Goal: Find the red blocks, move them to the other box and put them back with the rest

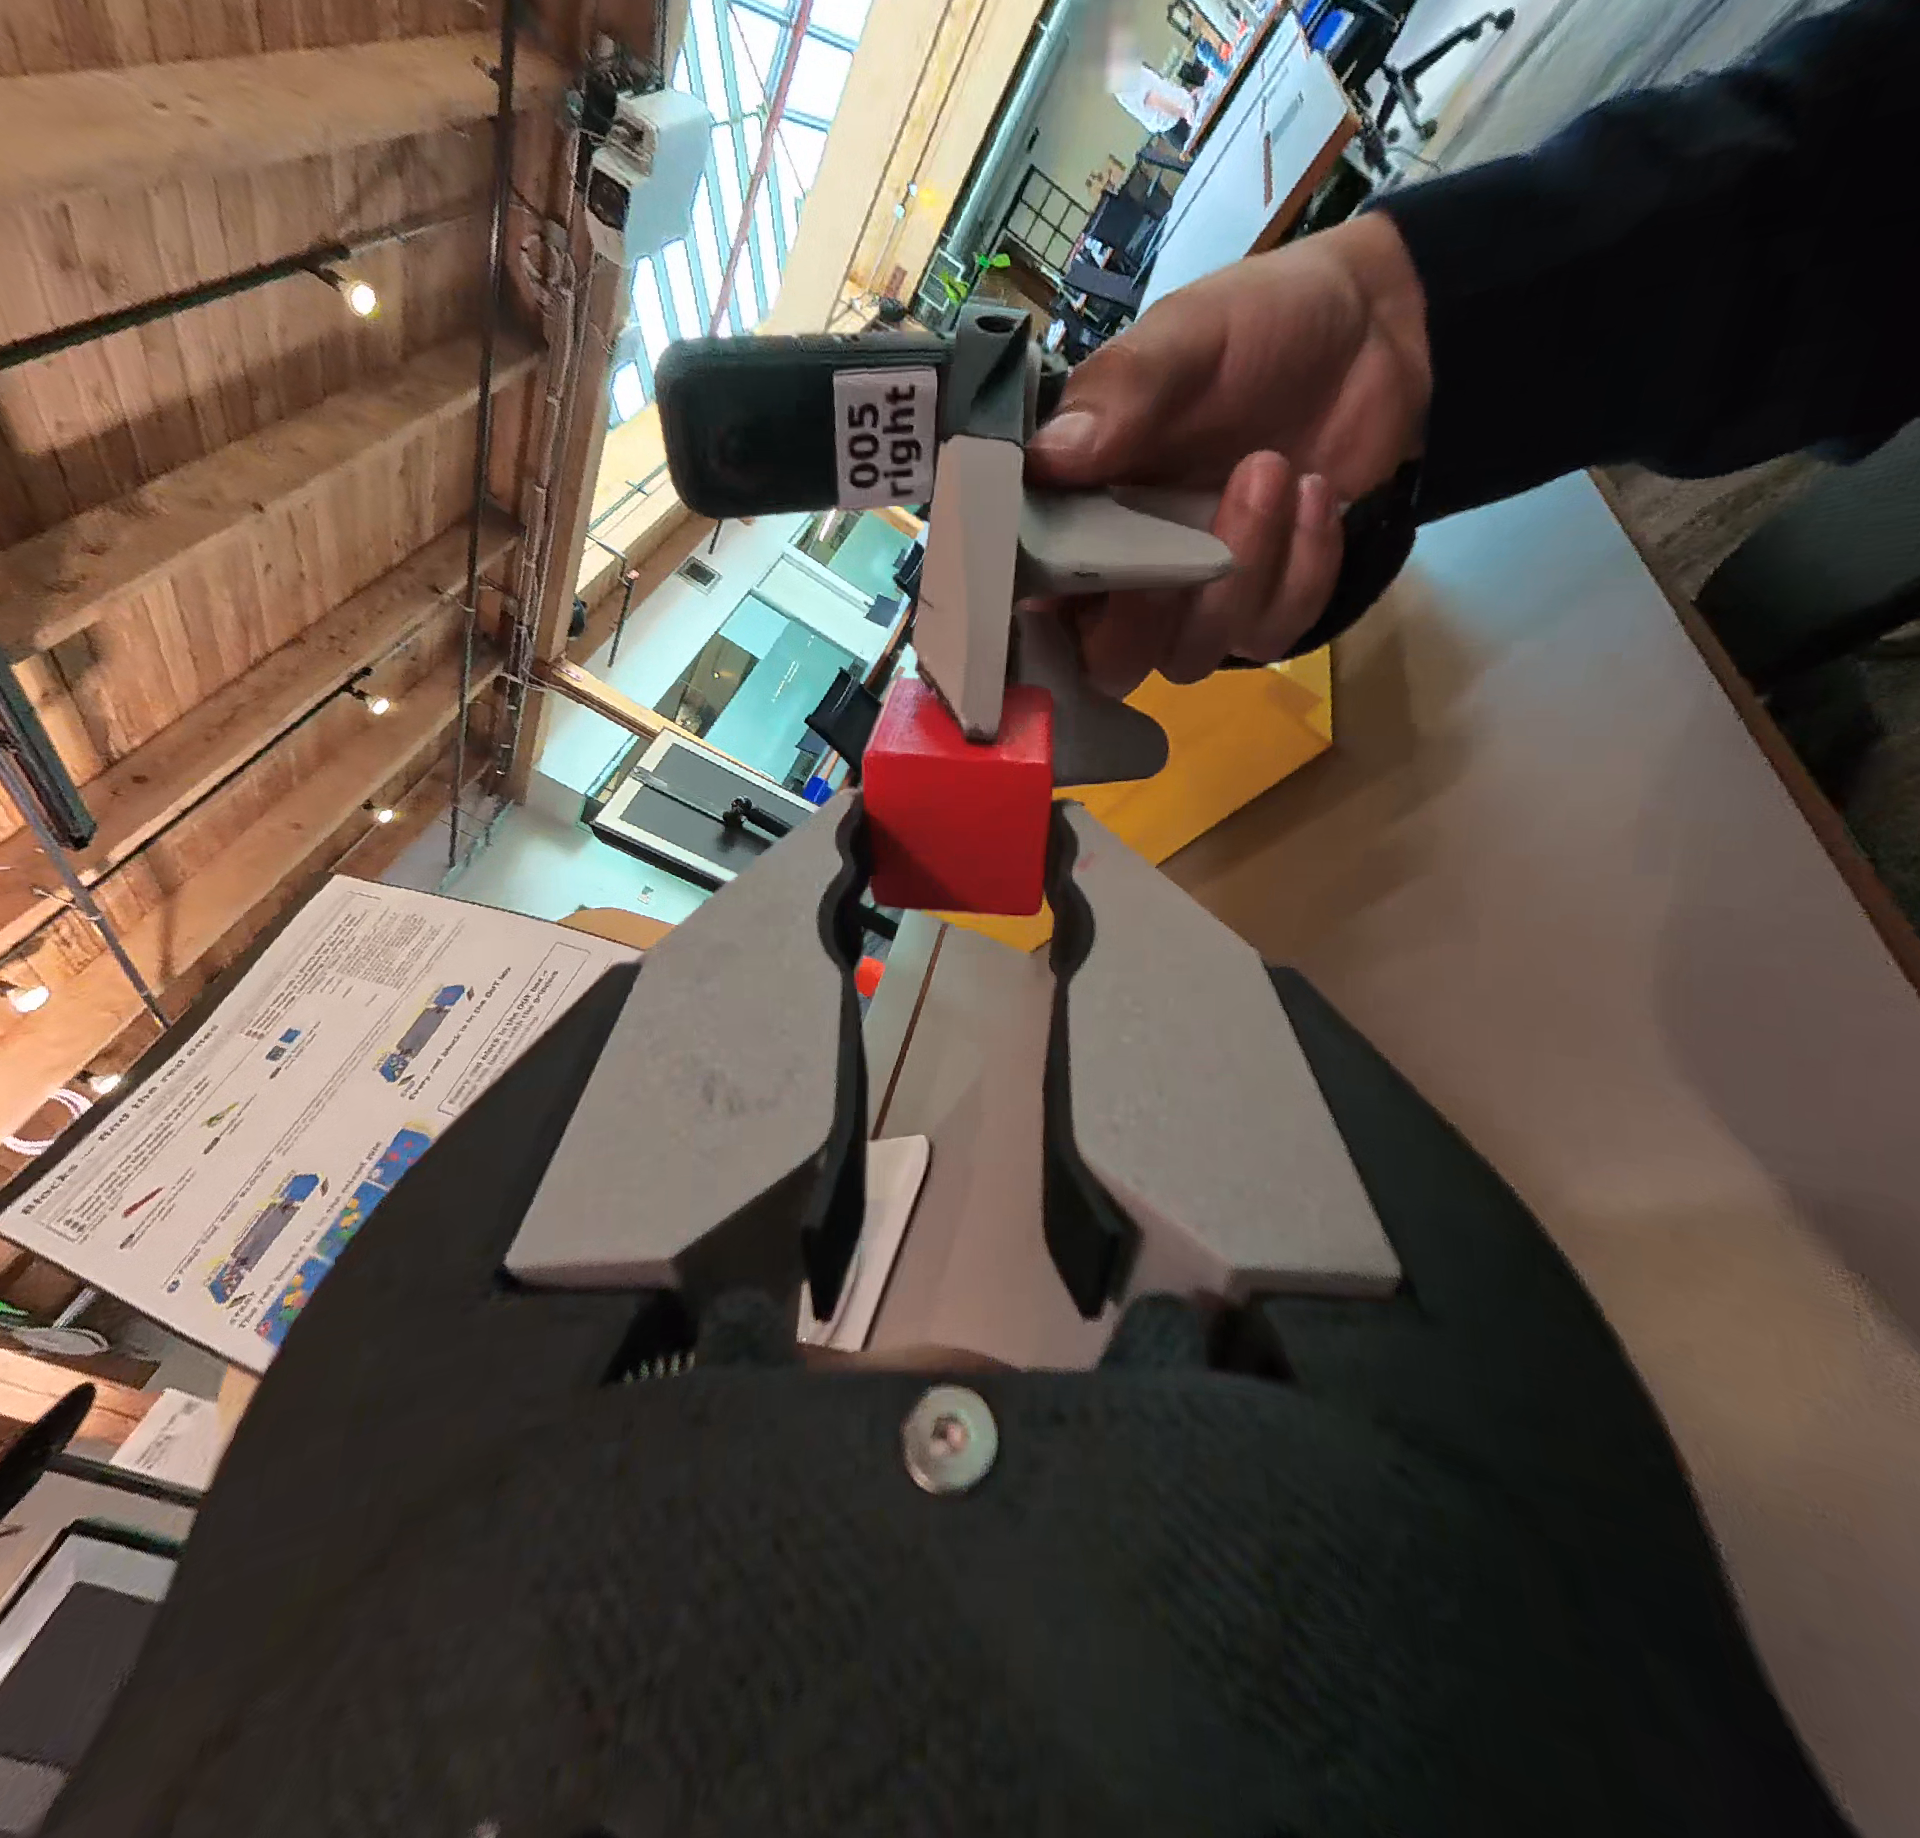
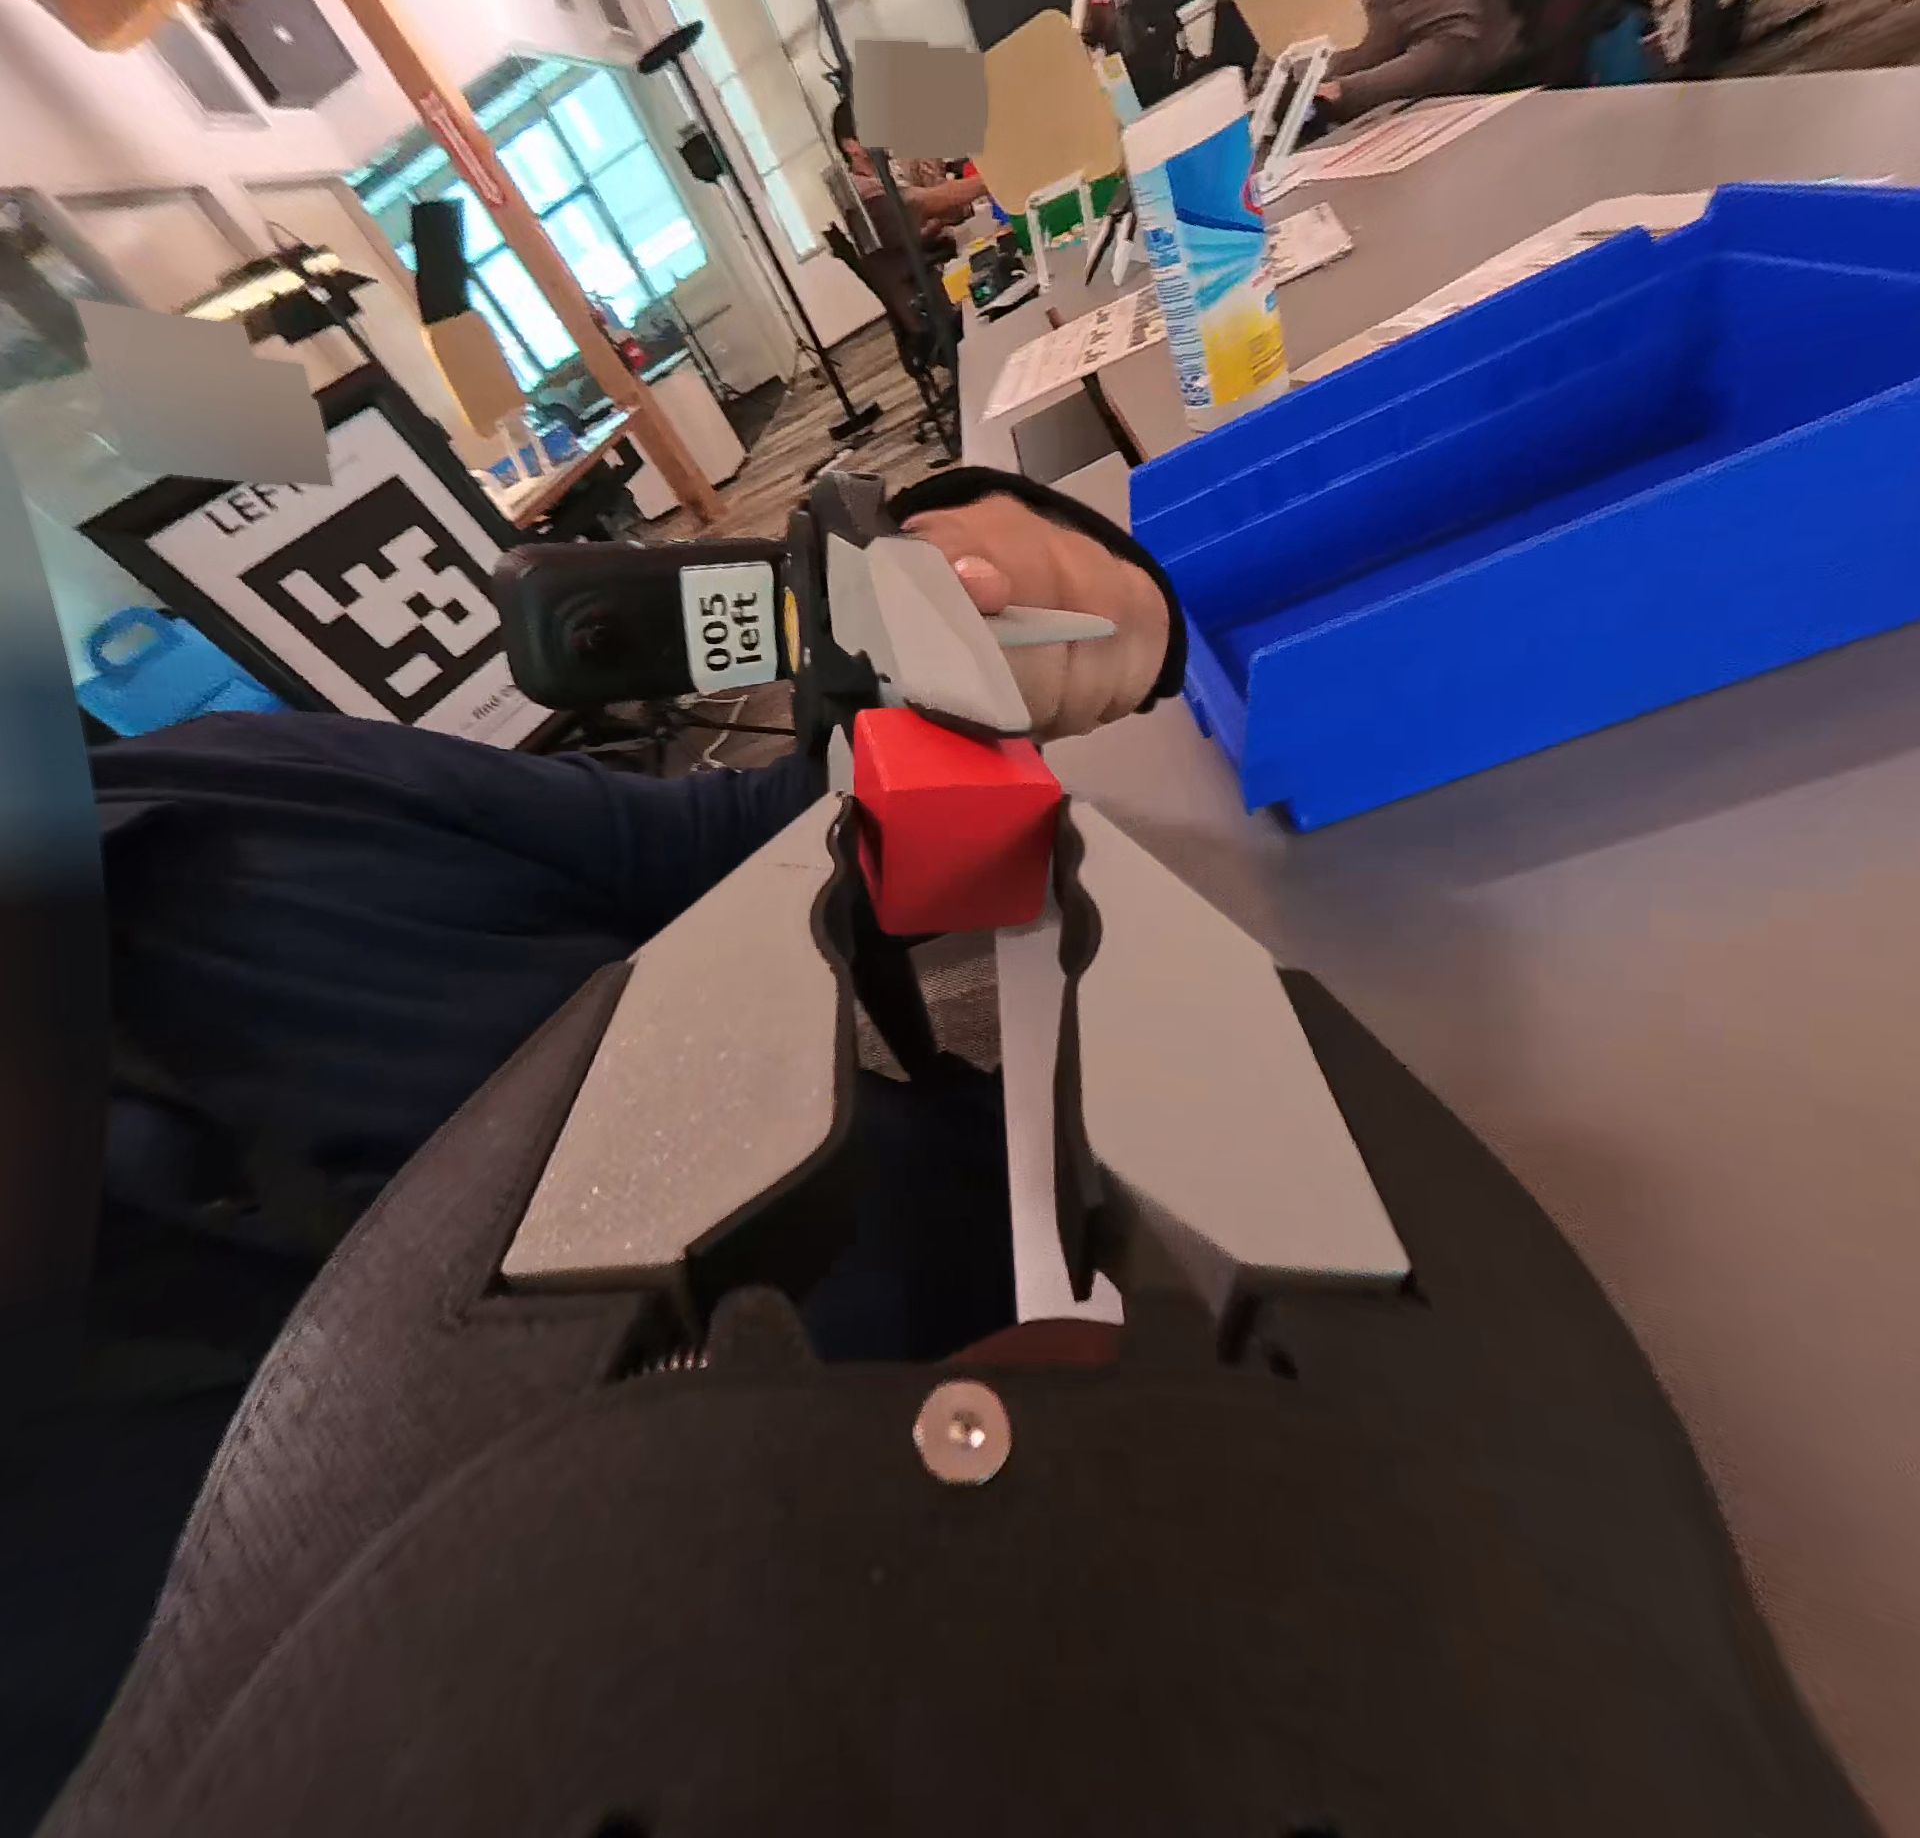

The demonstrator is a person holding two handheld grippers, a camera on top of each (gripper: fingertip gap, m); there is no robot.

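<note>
Left claw (image 1: 956, 853) has the red block (image 1: 958, 812) pinched between its fingertips, up in the air above the bench (image 1: 1507, 957). Right claw (image 2: 956, 858) comes in from the opposite side and pinches that same red block too, both sets of fingers pressing on it at once. Behind the block in the left wrist view, a yellow box (image 1: 1236, 739) sits on the bench, its inside hidden. Over to the right in the right wrist view, the blue box (image 2: 1538, 541) lies on the bench; the part of its interior that shows is bare. A wipes canister (image 2: 1205, 250) stands just behind it.
</note>
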